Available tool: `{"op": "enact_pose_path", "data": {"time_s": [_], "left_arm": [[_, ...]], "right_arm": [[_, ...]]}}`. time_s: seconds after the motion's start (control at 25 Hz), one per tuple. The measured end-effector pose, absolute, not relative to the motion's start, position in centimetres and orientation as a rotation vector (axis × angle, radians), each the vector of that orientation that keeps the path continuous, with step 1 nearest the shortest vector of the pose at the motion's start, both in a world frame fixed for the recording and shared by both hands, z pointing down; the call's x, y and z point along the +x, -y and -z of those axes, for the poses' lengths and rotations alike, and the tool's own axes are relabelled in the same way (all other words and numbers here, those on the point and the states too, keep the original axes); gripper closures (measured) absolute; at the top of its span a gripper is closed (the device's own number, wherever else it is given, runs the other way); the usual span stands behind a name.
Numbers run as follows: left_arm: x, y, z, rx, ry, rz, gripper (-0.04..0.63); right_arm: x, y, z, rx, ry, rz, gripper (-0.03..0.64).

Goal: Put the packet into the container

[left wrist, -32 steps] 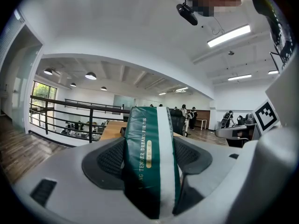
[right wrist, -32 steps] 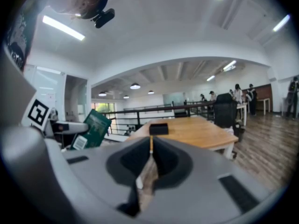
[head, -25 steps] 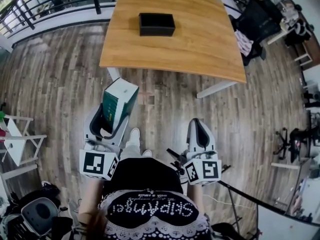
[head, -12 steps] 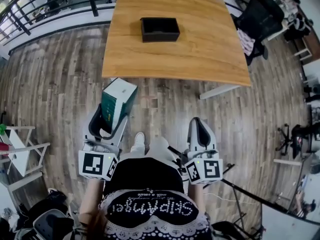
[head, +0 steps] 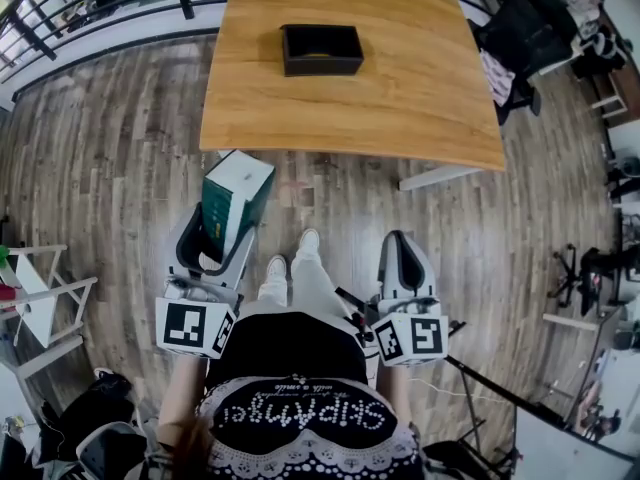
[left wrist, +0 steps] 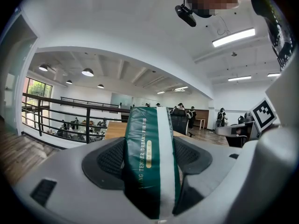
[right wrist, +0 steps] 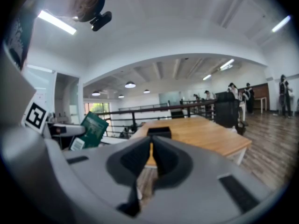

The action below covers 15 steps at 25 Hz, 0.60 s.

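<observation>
Head view, at the near edge of the frame: my left gripper (head: 220, 231) is clenched on the packet (head: 238, 193), and my right gripper (head: 403, 240) hangs level with it, jaws pressed together on nothing. Both hang above the plank floor (head: 120, 168), short of the table (head: 400, 98).

The packet is a boxy soft pack with a glossy green wrap, a white band and a white end face. The left gripper view shows it wedged upright between black ribbed pads, which bite its lower half. Its long axis runs out along my jaws, and the free end points ahead toward the table's near left corner.

Beyond that corner the tabletop spreads smooth and pale, honey-coloured wood on white legs. The container (head: 321, 50) sits on it left of the middle, well back from the near edge. It is a low black rectangular tray, open at the top, with its long side across my line of approach.

It lies ahead of the loaded jaws and slightly to the right, well apart from them. My left gripper is the nearer of the two.
</observation>
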<state>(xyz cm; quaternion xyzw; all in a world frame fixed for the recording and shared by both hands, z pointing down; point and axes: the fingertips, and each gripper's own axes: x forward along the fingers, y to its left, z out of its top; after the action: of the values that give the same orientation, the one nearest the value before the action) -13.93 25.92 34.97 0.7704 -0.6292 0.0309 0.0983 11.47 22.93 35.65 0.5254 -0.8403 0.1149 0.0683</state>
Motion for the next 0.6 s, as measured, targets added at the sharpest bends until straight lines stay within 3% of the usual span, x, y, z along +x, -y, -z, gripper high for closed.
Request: {"op": "enact_pose_path", "data": {"time_s": [0.6], "left_arm": [[-12.7,-19.8,-34.8,2.215,1.932,-0.094,0.245]], "right_arm": [[12.2,-15.2,-35.7,1.470,2.581,-0.356,0.578]]}}
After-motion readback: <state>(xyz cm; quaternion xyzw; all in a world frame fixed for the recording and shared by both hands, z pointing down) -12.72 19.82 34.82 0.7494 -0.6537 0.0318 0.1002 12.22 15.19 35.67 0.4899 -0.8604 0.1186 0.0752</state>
